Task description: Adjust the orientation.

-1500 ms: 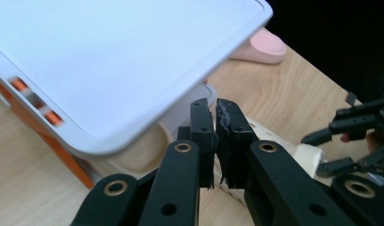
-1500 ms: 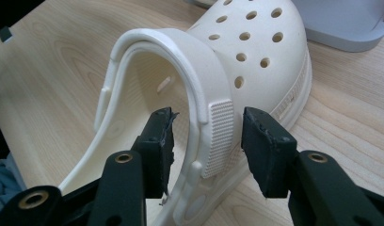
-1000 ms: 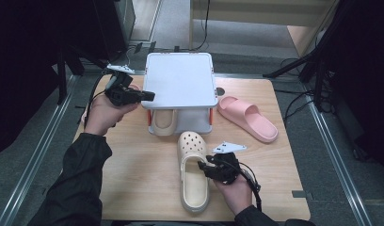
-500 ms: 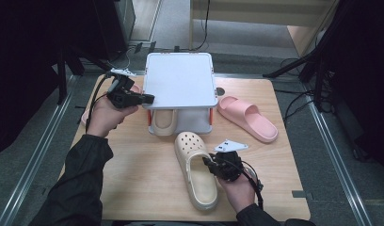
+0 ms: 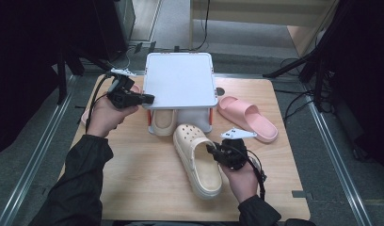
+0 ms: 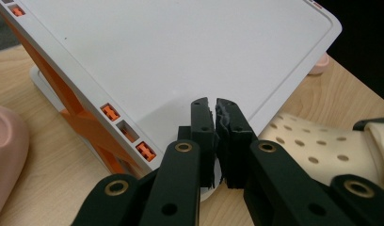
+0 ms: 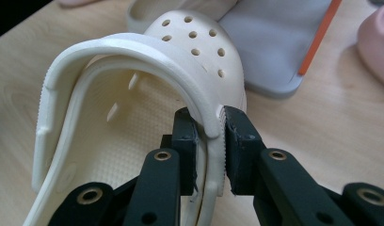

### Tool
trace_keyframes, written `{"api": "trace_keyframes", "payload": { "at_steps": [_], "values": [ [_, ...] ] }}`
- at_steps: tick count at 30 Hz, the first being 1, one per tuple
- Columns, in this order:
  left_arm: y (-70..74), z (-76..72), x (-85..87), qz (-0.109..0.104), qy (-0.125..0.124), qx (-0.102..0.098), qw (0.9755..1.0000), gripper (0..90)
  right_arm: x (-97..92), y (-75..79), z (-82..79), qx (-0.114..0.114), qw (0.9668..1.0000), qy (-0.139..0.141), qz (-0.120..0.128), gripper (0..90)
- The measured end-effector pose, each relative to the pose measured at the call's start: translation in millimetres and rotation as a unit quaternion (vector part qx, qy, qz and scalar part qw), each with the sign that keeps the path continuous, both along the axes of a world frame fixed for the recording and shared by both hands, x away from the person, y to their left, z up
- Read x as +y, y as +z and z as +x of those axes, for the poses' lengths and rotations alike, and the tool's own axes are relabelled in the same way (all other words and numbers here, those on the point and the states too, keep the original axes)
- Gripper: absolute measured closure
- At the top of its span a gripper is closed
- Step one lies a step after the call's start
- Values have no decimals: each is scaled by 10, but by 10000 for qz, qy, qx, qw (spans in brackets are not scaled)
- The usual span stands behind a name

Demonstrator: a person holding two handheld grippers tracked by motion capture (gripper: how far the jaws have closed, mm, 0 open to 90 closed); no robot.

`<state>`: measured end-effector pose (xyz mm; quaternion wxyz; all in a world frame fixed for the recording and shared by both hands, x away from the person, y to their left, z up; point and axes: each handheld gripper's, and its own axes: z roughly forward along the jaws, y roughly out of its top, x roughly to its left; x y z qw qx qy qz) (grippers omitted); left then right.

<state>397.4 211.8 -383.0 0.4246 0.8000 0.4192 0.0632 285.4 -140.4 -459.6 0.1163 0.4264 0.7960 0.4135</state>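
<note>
Cream clog (image 5: pixel 198 160) on the table in front of the white rack (image 5: pixel 180 84), its mate (image 5: pixel 163 121) prob. already under the shelf; this one left to stow. R gripper (image 5: pixel 213 151) jaws just closed on its side wall/strap. L gripper (image 5: pixel 145 99) shut, empty. Clog: perforated toe, foam.

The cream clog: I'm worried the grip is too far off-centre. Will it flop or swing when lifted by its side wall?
The right gripper pinches the cream clog at its rim and strap, so the toe will probably sag and swing. It looks like moulded foam: likely light, the wall bending a bit. The ridged edge probably resists slipping.
</note>
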Motion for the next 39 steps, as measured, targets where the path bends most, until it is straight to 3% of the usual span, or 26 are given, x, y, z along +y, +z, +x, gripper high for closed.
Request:
{"api": "trace_keyframes", "payload": {
  "at_steps": [5, 10, 17, 22, 32, 39],
  "values": [
    [3, -4, -7, 30, 2, -10, 10000, 855, -4, 110, 175, -176, 9996, -199, -10, 773],
    [0, 0, -3, -5, 1, 4, 10000, 855, 35, 127, 367, -264, 9986, -451, 7, 773],
    [0, -2, -4, 9, -5, -6, 10000, 853, 137, 10, 619, -302, 9960, -835, -100, 769],
    [-2, 1, 0, -8, -14, -5, 10000, 853, 246, -75, 723, -205, 9947, -1003, 24, 766],
    [-2, 0, 1, -8, -20, -3, 10000, 849, 433, -153, 736, -194, 9960, -867, -124, 722],
    [-1, -3, -3, 5, -21, -11, 10000, 849, 398, -113, 694, -155, 9975, -692, 26, 656]
  ]
}}
